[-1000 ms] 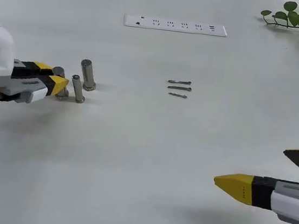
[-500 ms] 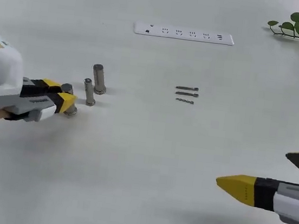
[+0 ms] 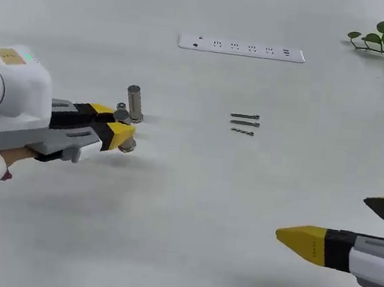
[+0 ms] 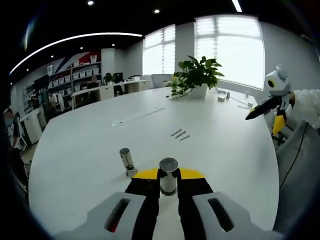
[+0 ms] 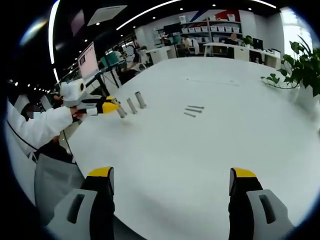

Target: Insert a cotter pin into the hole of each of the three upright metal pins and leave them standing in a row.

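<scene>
A: Here, the left gripper (image 3: 118, 129)?
B: Clamped on one upright metal pin (image 4: 168, 176); two other pins (image 3: 133, 101) stand just beyond its tips.
A: Rightward?
B: Cotter pins (image 3: 243, 123) lie between the grippers; right gripper (image 5: 172, 175), jaws wide apart.

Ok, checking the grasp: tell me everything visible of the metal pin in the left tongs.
The metal pin is a silvery, steel-looking cylinder with a flat round top, standing upright on the white table. The left tongs are shut on its sides, yellow tips flanking it. It stands apart from the other two pins. Its hole cannot be made out.
</scene>
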A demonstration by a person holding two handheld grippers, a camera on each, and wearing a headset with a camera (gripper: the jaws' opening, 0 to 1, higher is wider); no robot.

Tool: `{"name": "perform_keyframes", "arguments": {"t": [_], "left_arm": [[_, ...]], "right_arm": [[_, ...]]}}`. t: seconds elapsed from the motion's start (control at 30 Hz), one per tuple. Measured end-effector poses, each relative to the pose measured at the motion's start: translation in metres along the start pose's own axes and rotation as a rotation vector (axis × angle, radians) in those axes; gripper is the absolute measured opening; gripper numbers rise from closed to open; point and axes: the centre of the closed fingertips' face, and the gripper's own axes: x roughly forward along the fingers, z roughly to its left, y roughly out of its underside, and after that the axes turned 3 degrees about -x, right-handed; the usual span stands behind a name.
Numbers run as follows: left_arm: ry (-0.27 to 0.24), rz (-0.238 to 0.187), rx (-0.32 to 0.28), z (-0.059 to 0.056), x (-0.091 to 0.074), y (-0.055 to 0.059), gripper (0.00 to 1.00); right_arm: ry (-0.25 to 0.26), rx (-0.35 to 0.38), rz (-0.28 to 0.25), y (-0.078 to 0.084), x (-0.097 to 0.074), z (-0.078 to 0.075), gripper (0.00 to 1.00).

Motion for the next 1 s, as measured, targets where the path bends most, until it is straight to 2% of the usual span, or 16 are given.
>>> {"name": "perform_keyframes", "arguments": {"t": [0.13,0.3,0.57,0.7,1.0], "left_arm": [[0.025,0.006,0.012,-0.010,0.005,0.000,0.09],[0.055,0.029,0.038,-0.019,0.014,0.006,0.09],[0.104,0.038,0.044,-0.035,0.031,0.008,0.09],[0.129,0.054,0.079,-0.044,0.039,0.012,0.09],[0.152,0.070,0.087,-0.052,0.051,0.017,0.09]], "right_arm": [[0.001,0.001,-0.002,0.001,-0.001,0.000,0.94],[0.007,0.007,0.000,0.003,-0.003,-0.003,0.94],[0.014,0.017,0.002,0.006,-0.005,-0.006,0.93],[0.013,0.019,0.008,0.008,-0.004,-0.006,0.93],[0.012,0.027,0.014,0.010,-0.002,-0.009,0.93]]}}
